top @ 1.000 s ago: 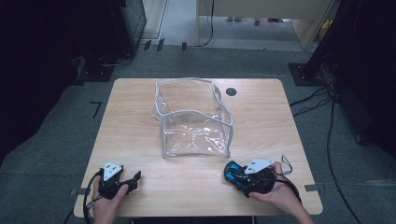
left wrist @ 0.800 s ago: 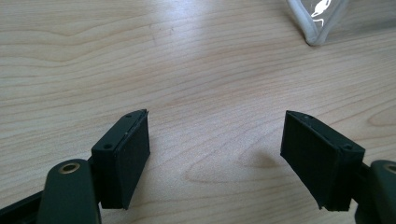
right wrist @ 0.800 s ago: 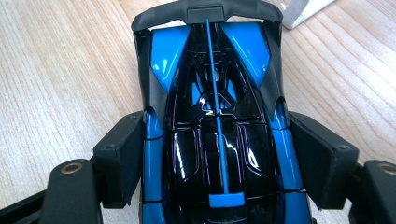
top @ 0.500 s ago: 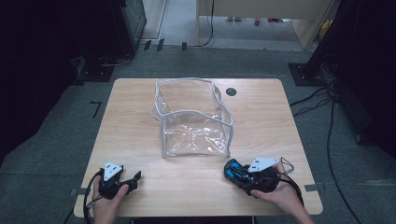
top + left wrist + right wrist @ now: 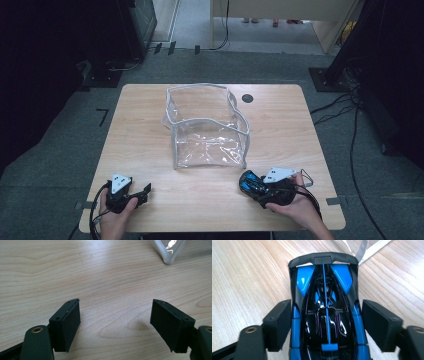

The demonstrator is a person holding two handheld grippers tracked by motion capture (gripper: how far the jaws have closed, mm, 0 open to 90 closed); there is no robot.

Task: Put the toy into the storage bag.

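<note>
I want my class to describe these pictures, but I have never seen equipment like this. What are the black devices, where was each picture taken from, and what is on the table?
There is no robot here. A person holds a hand tool in each hand, and each tool has two black fingers that open and close.

The high view looks down on the wooden table from above the person. Each of the other two pictures comes from a small camera riding on one tool and looking along its fingers.

An open clear plastic bag with pale edging stands in the middle of the table. The left gripper is open and empty over bare wood. The right gripper has a blue and black toy car between its fingers. They sit against the car's sides and have just been opening slightly.
</note>
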